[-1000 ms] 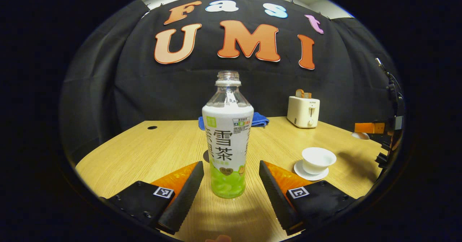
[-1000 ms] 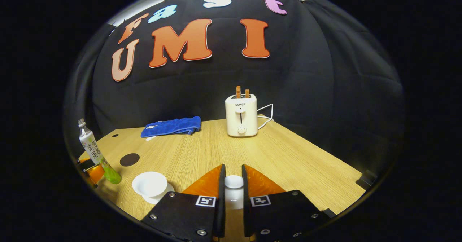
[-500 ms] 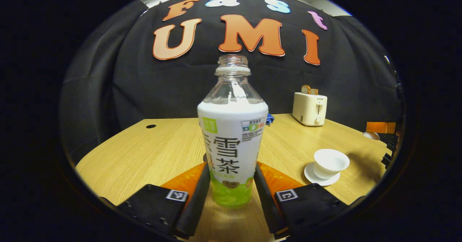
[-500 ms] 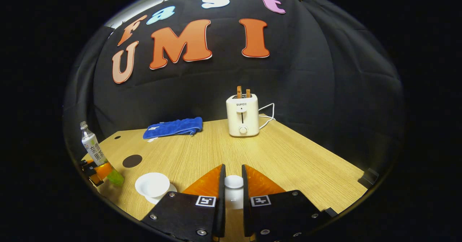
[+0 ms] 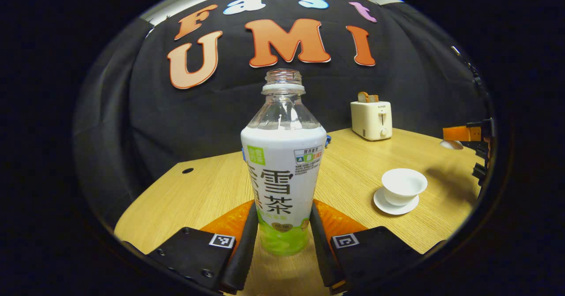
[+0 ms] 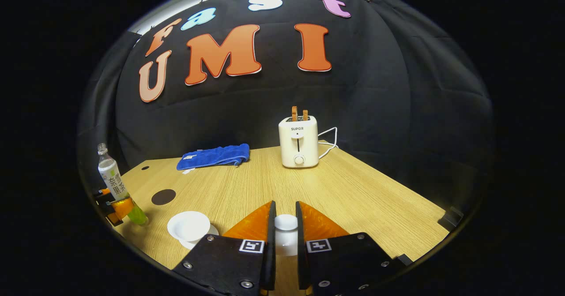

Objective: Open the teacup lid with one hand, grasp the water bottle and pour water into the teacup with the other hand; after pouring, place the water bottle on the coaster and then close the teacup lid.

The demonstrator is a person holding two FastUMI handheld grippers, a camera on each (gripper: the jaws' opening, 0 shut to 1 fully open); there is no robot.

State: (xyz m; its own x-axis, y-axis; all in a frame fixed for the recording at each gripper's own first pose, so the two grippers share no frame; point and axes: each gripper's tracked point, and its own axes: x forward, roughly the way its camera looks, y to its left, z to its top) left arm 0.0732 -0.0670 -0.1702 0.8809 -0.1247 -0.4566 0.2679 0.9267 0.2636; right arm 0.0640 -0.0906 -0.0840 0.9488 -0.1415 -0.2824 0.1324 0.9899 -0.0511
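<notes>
An uncapped water bottle with a white label and green base stands upright between the fingers of my left gripper, which is shut on its lower body. The bottle's base looks slightly above the table. To the right an open white teacup rests on its saucer. My right gripper is shut on the white teacup lid, held above the table. In the right gripper view the bottle and left gripper are at far left, the teacup near them, and a dark round coaster behind.
A cream toaster with two slices in it stands at the back of the wooden table, its cord trailing right. A folded blue cloth lies at the back left. In the left gripper view the right gripper is at the far right.
My left gripper moved forward and closed on the bottle, then raised and tilted it slightly. The right gripper has stayed still, holding the lid.
</notes>
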